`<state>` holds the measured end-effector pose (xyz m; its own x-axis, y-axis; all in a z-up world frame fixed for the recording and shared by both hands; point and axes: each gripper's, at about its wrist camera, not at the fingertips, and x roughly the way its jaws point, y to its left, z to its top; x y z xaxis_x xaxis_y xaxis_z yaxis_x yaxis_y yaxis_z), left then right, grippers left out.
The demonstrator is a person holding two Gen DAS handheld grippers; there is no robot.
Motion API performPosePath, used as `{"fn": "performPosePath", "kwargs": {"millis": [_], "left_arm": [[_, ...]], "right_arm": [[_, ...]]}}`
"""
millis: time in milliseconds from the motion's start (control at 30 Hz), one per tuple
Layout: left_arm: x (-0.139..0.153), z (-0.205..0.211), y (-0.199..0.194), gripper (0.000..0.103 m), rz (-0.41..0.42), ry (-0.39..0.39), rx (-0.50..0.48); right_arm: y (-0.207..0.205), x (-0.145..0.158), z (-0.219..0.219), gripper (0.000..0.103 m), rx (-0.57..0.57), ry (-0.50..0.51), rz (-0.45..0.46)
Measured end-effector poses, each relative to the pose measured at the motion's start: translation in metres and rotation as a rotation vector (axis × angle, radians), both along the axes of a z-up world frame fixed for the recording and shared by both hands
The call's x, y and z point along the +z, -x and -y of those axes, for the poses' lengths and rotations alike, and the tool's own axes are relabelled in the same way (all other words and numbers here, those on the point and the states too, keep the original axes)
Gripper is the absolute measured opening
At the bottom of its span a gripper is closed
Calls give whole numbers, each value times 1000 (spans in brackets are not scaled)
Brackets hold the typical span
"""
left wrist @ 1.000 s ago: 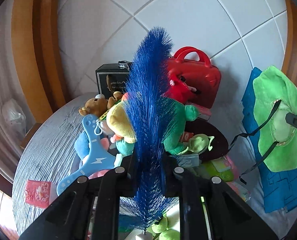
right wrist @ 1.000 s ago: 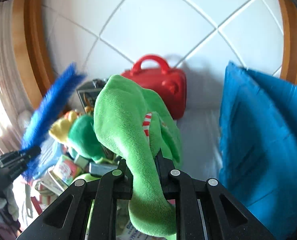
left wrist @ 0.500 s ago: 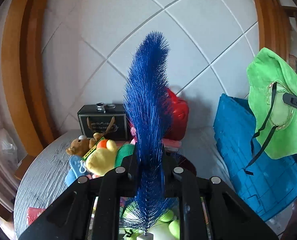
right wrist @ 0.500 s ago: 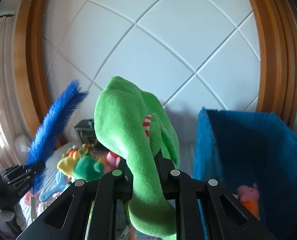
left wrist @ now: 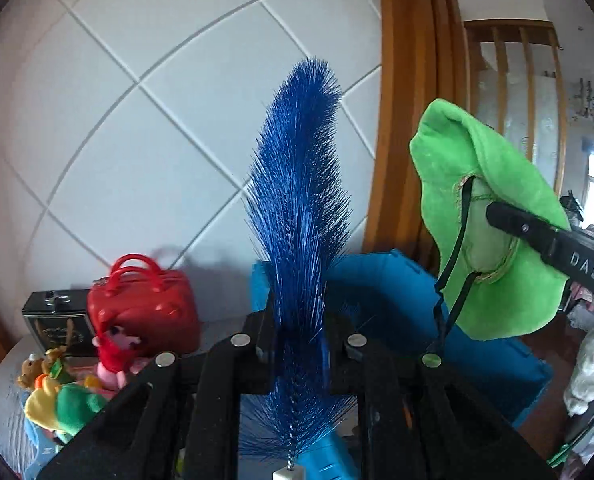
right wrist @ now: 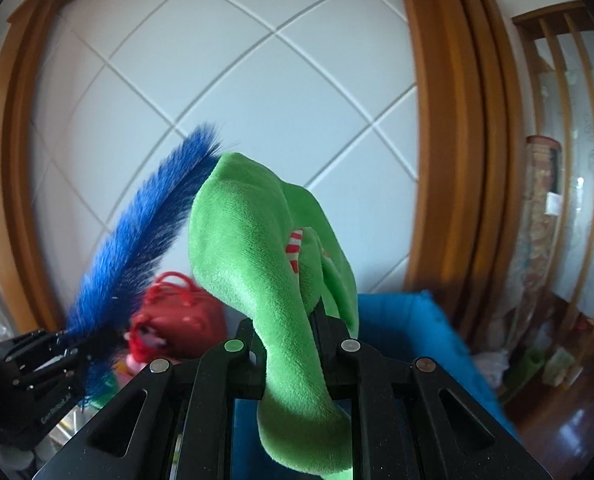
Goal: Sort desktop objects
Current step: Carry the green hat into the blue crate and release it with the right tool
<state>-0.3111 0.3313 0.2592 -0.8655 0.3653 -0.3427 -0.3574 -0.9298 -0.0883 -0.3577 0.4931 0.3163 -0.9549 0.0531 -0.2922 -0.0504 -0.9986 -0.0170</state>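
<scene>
The left tongs [left wrist: 299, 344] are clamped on a blue brush [left wrist: 301, 208], the right tongs [right wrist: 291, 354] on a green plush [right wrist: 257, 264]. Both items are judged in transit; release over the blue bin [left wrist: 381, 292], at 12 o'clock, is required.

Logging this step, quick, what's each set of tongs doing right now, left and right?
Left tongs: shut on the blue bristle brush, held upright.
Right tongs: shut on the green plush toy.
</scene>
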Motion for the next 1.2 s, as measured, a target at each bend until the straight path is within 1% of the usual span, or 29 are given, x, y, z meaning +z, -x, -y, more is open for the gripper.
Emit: {"fn": "performPosePath", "kwargs": {"millis": [100, 200, 267, 300, 367, 467, 600, 700, 767, 867, 900, 1000, 1100, 1200], "left_arm": [[11, -58, 18, 15, 21, -11, -48], [11, -116, 31, 15, 56, -13, -78], [6, -151, 48, 15, 82, 4, -85], [2, -166, 56, 15, 98, 19, -82], [-8, -187, 73, 15, 128, 45, -64], [-36, -214, 106, 15, 203, 91, -33], [-83, -227, 134, 15, 321, 163, -4], [-113, -234, 150, 15, 408, 237, 20], [-126, -239, 156, 15, 446, 279, 37], [-141, -245, 161, 17, 471, 343, 79], [-147, -245, 162, 18, 488, 351, 87], [-159, -241, 167, 18, 538, 363, 99], [-167, -239, 169, 18, 562, 382, 103], [-176, -231, 176, 18, 612, 378, 92]], "right_arm": [[6, 1, -39, 15, -39, -16, 27], [22, -11, -73, 15, -62, -8, 69], [32, -23, -91, 15, -78, 3, 100], [46, -36, -102, 15, -82, 13, 121], [62, -53, -122, 15, -89, 30, 166], [94, -84, -141, 15, -95, 51, 246], [135, -121, -162, 15, -94, 77, 338], [162, -148, -175, 15, -101, 102, 403], [176, -167, -180, 15, -108, 111, 443], [190, -193, -180, 15, -118, 104, 490], [192, -200, -179, 15, -117, 105, 503], [203, -224, -177, 15, -108, 90, 580], [203, -229, -171, 16, -98, 59, 593], [204, -238, -171, 21, -71, 77, 624]]}}
